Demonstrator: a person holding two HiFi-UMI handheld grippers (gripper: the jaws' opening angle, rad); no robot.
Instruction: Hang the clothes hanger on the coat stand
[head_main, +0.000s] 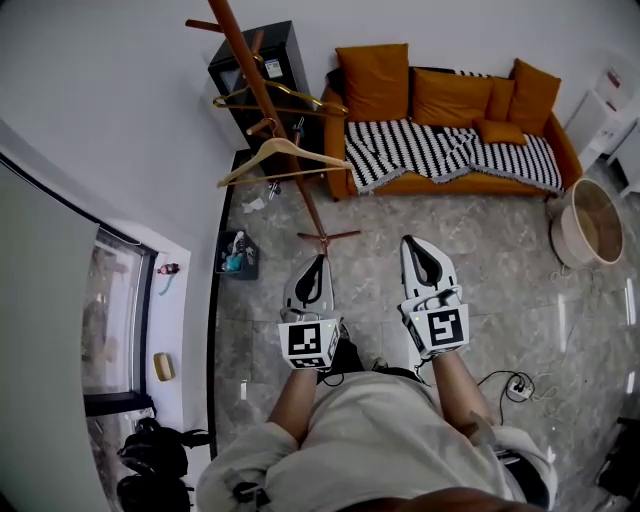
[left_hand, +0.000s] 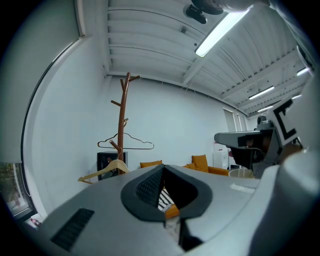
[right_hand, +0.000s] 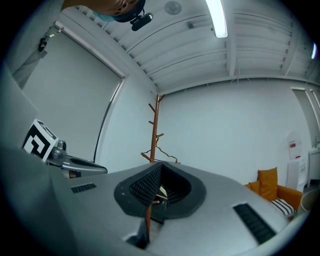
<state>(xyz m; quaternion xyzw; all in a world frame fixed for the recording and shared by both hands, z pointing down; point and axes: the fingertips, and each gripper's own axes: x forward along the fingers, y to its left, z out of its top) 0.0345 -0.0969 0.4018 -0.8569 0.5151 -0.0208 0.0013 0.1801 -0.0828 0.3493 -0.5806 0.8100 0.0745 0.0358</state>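
Pale wood is what the clothes hanger (head_main: 252, 163) is made of, with plain sloping shoulders and a straight lower bar. It is seen hooked on a low peg of the coat stand (head_main: 311, 210), below a thin wire hanger (head_main: 310, 96). Its long bar is laid across the head view, slightly tilted, ahead of both grippers and off to their left. The left gripper (head_main: 318, 260) is judged the nearer; the right gripper (head_main: 410, 243) is held beside it. Both pairs of jaws are pressed together on nothing, so the hanging can be judged done.
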